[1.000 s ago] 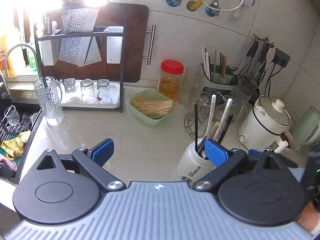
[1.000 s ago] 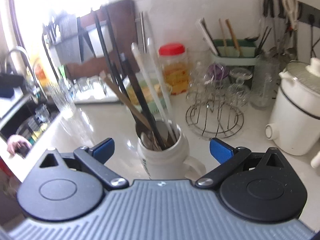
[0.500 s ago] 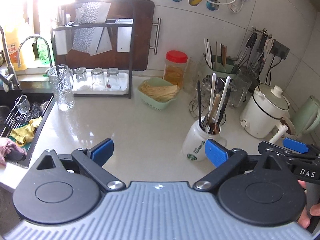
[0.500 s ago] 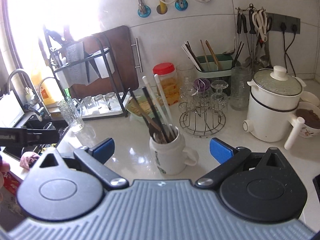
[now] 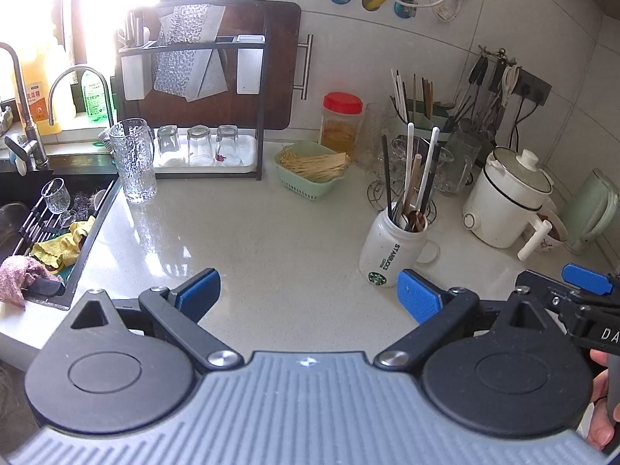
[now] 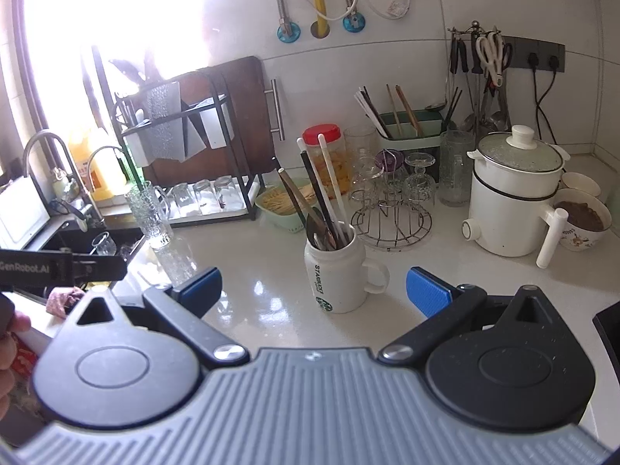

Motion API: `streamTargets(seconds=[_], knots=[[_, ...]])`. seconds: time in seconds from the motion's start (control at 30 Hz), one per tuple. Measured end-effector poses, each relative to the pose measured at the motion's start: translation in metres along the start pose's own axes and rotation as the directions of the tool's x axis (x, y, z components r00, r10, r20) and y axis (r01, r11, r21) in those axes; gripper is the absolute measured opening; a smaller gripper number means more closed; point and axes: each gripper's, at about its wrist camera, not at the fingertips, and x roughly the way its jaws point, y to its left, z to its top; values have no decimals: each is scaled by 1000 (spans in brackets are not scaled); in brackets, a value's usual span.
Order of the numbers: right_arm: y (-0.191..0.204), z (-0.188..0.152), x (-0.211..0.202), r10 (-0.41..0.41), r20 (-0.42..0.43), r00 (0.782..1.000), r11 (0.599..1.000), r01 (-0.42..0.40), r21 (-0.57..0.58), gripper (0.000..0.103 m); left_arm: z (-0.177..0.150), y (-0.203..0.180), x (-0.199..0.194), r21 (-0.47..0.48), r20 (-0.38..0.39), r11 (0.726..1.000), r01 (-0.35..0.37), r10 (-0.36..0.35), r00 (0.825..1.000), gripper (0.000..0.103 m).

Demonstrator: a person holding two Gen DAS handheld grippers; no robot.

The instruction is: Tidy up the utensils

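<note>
Left wrist view: the left gripper (image 5: 308, 294) hangs above the pale surface (image 5: 248, 248) with its blue-padded fingers (image 5: 197, 290) spread wide and nothing between them. A white mug (image 5: 391, 250) stands upright on the surface ahead and to the right, its handle turned right, packed with utensils (image 5: 410, 178): black and white chopsticks, a wooden stick and spoons, all leaning out of the rim. Behind the mug sits a wire glass rack (image 5: 403, 193), with a green basket (image 5: 310, 172) to its left and a white pot (image 5: 507, 201) to its right. The sink (image 5: 46, 209) lies at the far left.

Right wrist view: the right gripper (image 6: 314, 286) is likewise released, fingers (image 6: 428, 290) wide apart and empty, with the mug (image 6: 339, 271) just ahead between them, not touched. A green holder (image 6: 410, 131) with more chopsticks stands by the back wall.
</note>
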Motion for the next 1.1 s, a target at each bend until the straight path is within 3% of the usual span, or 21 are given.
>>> streamTargets(seconds=[0.67,1.1], knots=[[7,-8,-13,-4,32,999,1000,4,-19,103,-4,1,-13,18,27,1000,-5,4,1000,100],[4,-2,-1,-14,-1,1000,1000,14,-9,103,6,3,-7,10,5,1000,-18,18,1000,100]])
